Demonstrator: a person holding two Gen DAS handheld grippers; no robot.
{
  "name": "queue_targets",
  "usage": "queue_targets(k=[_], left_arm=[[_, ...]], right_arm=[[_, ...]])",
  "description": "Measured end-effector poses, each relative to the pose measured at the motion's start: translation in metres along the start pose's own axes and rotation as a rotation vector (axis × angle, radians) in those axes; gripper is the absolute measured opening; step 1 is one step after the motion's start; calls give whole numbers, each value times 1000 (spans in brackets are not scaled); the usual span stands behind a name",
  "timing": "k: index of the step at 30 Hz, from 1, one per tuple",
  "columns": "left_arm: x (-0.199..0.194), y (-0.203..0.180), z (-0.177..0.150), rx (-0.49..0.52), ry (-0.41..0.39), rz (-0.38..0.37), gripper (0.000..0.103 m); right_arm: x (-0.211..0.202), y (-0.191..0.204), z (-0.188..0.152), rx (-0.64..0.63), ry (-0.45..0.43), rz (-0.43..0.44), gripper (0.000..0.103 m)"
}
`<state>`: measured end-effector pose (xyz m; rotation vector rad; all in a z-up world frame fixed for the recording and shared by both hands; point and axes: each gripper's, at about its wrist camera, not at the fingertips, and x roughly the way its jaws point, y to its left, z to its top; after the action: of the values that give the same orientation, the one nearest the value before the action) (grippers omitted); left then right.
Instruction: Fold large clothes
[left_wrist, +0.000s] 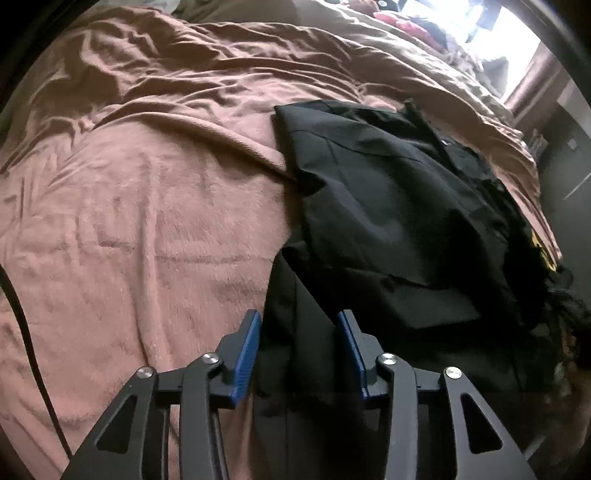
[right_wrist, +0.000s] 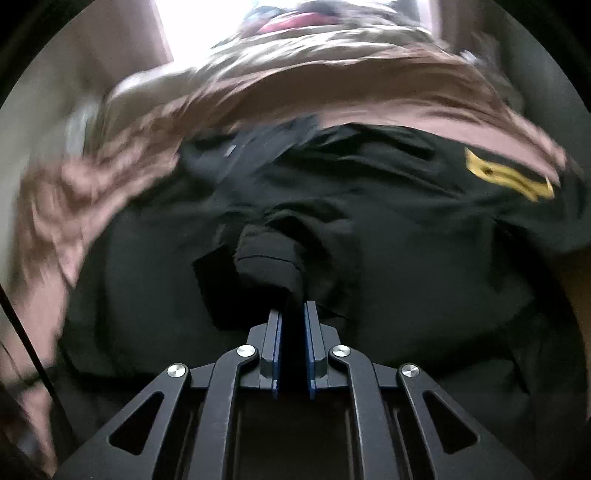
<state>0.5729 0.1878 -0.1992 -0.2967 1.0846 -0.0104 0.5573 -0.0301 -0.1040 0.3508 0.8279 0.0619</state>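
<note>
Your right gripper (right_wrist: 293, 314) is clamped on the black garment (right_wrist: 332, 229). Your left gripper (left_wrist: 299, 332) straddles its edge, fingers apart; close before lifting off the bed (left_wrist: 129, 221).

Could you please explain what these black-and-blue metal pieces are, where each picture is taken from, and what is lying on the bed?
There is no robot: a person carries a two-fingered hand-held gripper in each hand, each with a camera looking along its fingers. In the left view, the left hand-held gripper stands open over the edge of a black garment lying on a pinkish-brown blanket. In the blurred right view, the right hand-held gripper is shut on a bunched fold of that garment, which bears a yellow patch.
</note>
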Motion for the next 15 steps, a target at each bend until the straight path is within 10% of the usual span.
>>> queue_targets(k=[12, 15], left_arm=[[-5, -13, 2, 15, -1, 49, 45], [-11, -18, 2, 21, -16, 39, 45]], right_arm=[[-11, -121, -11, 521, -47, 229, 10], [-9, -139, -21, 594, -18, 271, 56]])
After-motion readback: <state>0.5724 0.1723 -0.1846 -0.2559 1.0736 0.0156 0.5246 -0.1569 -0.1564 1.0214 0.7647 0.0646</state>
